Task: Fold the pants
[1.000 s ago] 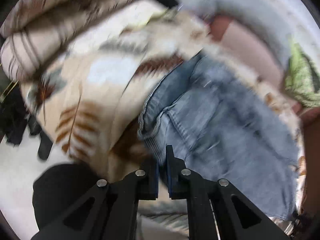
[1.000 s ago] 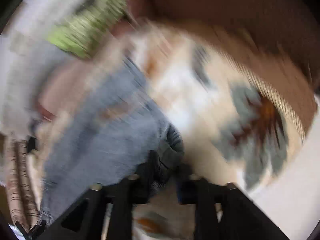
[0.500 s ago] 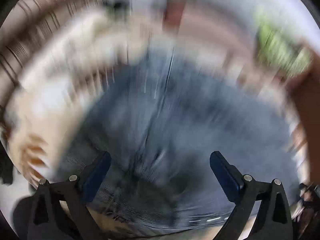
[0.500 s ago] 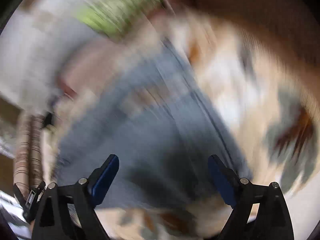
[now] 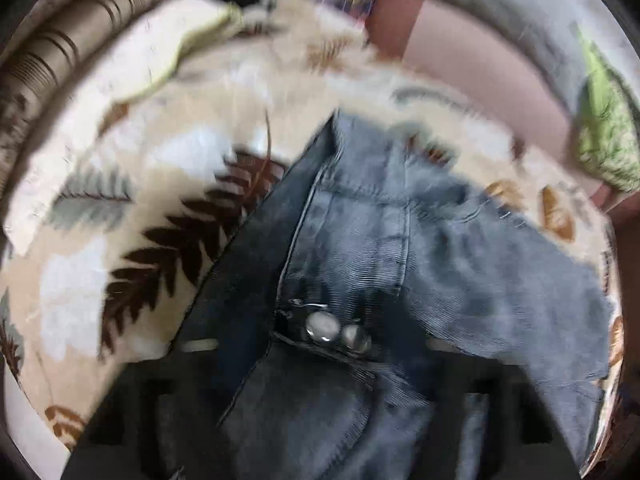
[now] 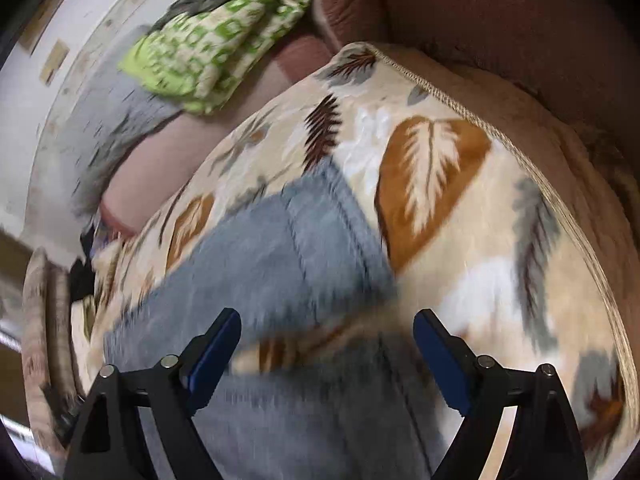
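Left wrist view: shows faded blue denim jeans (image 5: 460,260) spread over a cream plush blanket with brown and grey leaf prints (image 5: 120,240), waistband with two round metal buttons (image 5: 336,330) lying nearest the lens, between the blurred black arms of the left gripper (image 5: 320,364); jaws just closing in around that denim, yet cannot tell through the blur whether pinching it. Right wrist view: shows the right gripper (image 6: 328,344) with blue-padded fingers (image 6: 216,344) spread wide, just opened, pinching nothing, hovering over a jeans leg on the same blanket, near brown upholstery (image 6: 500,20) and a green-and-cream patterned cloth (image 6: 208,40).
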The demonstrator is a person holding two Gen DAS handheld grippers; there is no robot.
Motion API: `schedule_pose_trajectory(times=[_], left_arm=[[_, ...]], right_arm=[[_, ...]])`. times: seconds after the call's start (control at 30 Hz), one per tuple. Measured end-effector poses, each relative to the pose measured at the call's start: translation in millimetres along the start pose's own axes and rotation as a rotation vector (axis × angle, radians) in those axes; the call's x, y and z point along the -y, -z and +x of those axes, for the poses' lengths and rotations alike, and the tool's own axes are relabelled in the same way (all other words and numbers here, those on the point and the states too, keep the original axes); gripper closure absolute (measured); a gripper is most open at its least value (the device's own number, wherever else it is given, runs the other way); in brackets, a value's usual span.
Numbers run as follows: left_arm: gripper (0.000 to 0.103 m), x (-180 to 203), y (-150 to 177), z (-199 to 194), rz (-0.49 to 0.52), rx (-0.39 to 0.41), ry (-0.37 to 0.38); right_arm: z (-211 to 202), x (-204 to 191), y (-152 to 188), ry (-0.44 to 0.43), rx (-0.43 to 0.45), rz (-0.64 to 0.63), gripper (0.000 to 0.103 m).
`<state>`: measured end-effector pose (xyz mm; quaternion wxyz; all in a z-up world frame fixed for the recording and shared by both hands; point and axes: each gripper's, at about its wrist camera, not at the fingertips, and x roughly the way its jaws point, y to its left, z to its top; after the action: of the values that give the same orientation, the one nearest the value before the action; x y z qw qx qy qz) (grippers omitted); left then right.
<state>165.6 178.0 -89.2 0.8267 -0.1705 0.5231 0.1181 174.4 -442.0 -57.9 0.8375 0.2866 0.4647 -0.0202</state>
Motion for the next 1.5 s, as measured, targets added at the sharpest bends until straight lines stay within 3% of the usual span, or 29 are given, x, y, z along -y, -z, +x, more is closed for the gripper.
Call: schedule_pose_trajectory(times=[0.03, 0.07, 0.1, 0.17, 0.2, 0.23, 0.27, 0.37, 0.43, 0.47, 0.5, 0.53, 0.57, 0.6, 0.63, 0.7, 0.8, 0.93, 1.1, 1.13, 1.17, 1.2, 1.23, 1.3, 1.37, 1.5], left_arm=[[0.057, 0.0, -0.9, 5.3, -0.008, -0.002, -0.002], [0.071, 1.0, -1.7, 5.5, -0.004, 0.019, -0.028], [0.073, 3.4, -1.3, 6.3, 0.011, 0.023, -0.039], [0.074, 4.5, -1.7, 8.1, 0.014, 0.023, -0.036], [0.075, 4.3, -2.1, 6.8, 0.018, 0.027, -0.036], [0.075, 3.4, -3.8, 1.8, 0.016, 0.038, -0.042], [0.076, -0.4, -6.8, -5.3, 0.014, 0.072, -0.056], [0.076, -0.1, -11.1, -36.2, 0.023, 0.188, -0.063], [0.076, 3.6, -9.1, -31.4, 0.039, 0.190, -0.101], [0.073, 5.0, -7.5, -18.1, 0.052, 0.159, -0.129], [0.067, 3.7, -6.4, 4.9, 0.063, 0.074, -0.164], [0.067, 0.3, -3.4, 18.1, 0.069, 0.002, -0.161], [0.060, -2.7, -3.2, 13.3, 0.066, 0.036, -0.141], [0.049, -4.8, -6.0, 3.0, 0.058, 0.063, -0.136], [0.045, -6.7, -9.9, -5.6, 0.046, 0.076, -0.122], [0.030, -7.5, -27.1, -22.9, 0.017, 0.132, -0.069], [0.021, 1.0, -59.6, -30.3, 0.017, 0.221, -0.050], [0.021, 13.0, -102.5, 7.4, 0.011, 0.148, 0.056], [0.022, 11.6, -125.7, 54.0, -0.050, 0.042, 0.062], [0.023, 12.8, -124.9, 58.9, -0.058, 0.041, 0.065], [0.036, 13.3, -125.5, 62.2, -0.056, 0.042, 0.066], [0.067, 14.9, -125.6, 66.8, -0.044, 0.034, 0.045], [0.081, 15.8, -125.8, 72.6, -0.031, 0.018, 0.011], [0.089, 18.2, -127.2, 74.5, -0.013, 0.015, 0.007], [0.091, 23.1, -127.4, 68.6, -0.003, 0.021, -0.005], [0.092, 24.4, -125.0, 34.1, 0.004, 0.100, 0.012]], right_arm=[[3.4, 3.2, -6.3, 0.005, 0.005, 0.010, 0.014], [12.3, 4.6, -12.2, 0.027, 0.005, 0.011, 0.014], [24.2, 6.3, -16.9, 0.064, -0.009, 0.007, 0.015], [51.2, 13.2, -18.2, 0.124, -0.098, -0.004, 0.048], [58.5, 18.5, -16.2, 0.117, -0.142, 0.000, 0.069], [63.8, 16.1, -15.4, 0.136, -0.161, -0.023, 0.078], [61.2, 6.6, -15.1, 0.147, -0.155, -0.088, 0.080], [39.8, -14.3, -15.4, 0.197, -0.096, -0.195, 0.080], [32.3, -21.6, -15.0, 0.252, -0.057, -0.262, 0.079], [47.2, -17.5, -11.5, 0.271, -0.120, -0.269, 0.074], [60.1, -14.0, -6.4, 0.289, -0.185, -0.277, 0.067], [73.1, -9.2, -2.3, 0.302, -0.231, -0.286, 0.063], [68.4, -10.9, -4.0, 0.289, -0.188, -0.297, 0.056], [62.1, -13.6, -8.6, 0.276, -0.184, -0.291, 0.031], [55.4, -14.8, -13.1, 0.248, -0.170, -0.273, 0.023], [41.0, -21.0, -28.9, 0.193, -0.094, -0.251, 0.023], [43.2, -30.9, -56.5, 0.142, -0.037, -0.241, 0.023], [85.6, -40.8, -93.3, 0.120, -0.049, -0.218, 0.023], [123.9, -31.0, -97.9, 0.152, -0.118, -0.189, 0.023], [127.7, -31.1, -97.4, 0.155, -0.123, -0.194, 0.023], [129.4, -31.7, -97.4, 0.156, -0.121, -0.201, 0.024], [127.7, -32.9, -96.5, 0.158, -0.119, -0.208, 0.029], [129.2, -34.2, -97.2, 0.158, -0.119, -0.217, 0.045], [134.9, -37.0, -96.9, 0.192, -0.134, -0.244, 0.056], [137.8, -42.5, -98.0, 0.206, -0.149, -0.270, 0.076], [122.8, -49.2, -102.8, 0.198, -0.113, -0.263, 0.081]])
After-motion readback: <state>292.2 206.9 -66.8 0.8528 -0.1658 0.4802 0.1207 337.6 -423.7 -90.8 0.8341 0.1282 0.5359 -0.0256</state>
